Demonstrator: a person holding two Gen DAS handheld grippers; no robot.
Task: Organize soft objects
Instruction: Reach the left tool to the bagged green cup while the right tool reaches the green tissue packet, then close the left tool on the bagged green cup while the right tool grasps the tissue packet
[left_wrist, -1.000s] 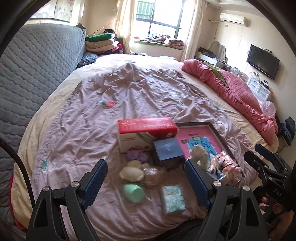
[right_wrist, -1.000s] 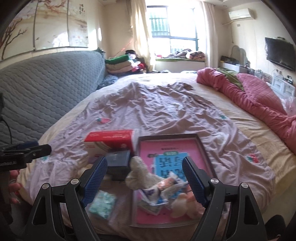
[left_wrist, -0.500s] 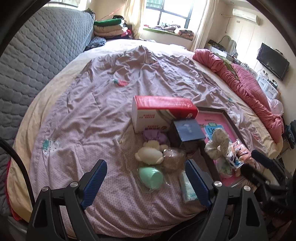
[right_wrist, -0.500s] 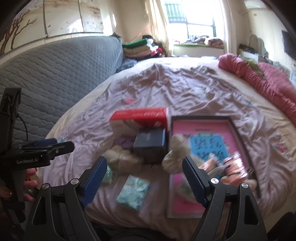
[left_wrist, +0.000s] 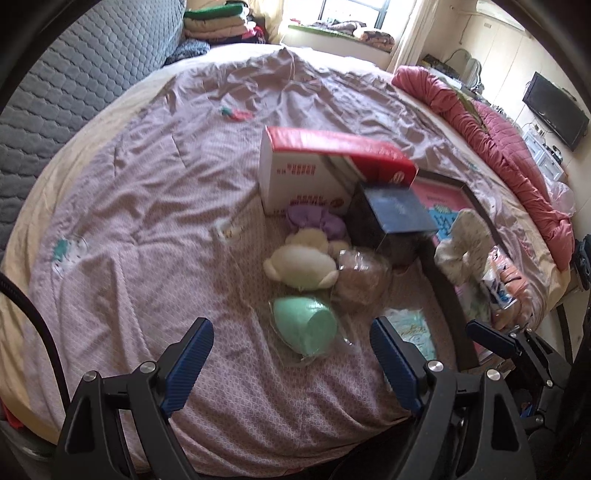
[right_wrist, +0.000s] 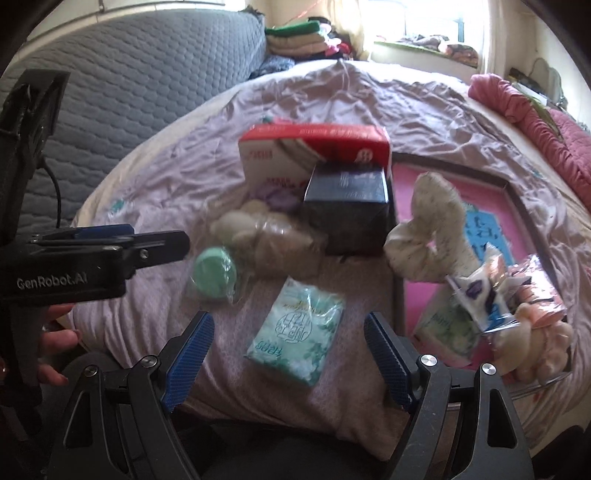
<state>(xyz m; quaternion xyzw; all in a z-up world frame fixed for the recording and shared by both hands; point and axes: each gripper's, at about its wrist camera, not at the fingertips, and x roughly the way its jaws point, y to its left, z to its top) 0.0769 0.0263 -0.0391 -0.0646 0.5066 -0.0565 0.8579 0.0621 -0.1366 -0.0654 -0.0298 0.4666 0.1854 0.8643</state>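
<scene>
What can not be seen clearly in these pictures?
- Purple soft thing: left wrist view, partly hidden behind the cream plush.
- Tissue pack: left wrist view, partly covered by the left hand-held gripper finger.
- Print on the red box: right wrist view, blurred.

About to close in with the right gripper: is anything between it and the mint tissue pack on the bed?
Nothing visible. The right gripper is open, and the tissue pack lies flat on the quilt just ahead of its fingertips. The green sponge and the tray sit off to either side.
</scene>
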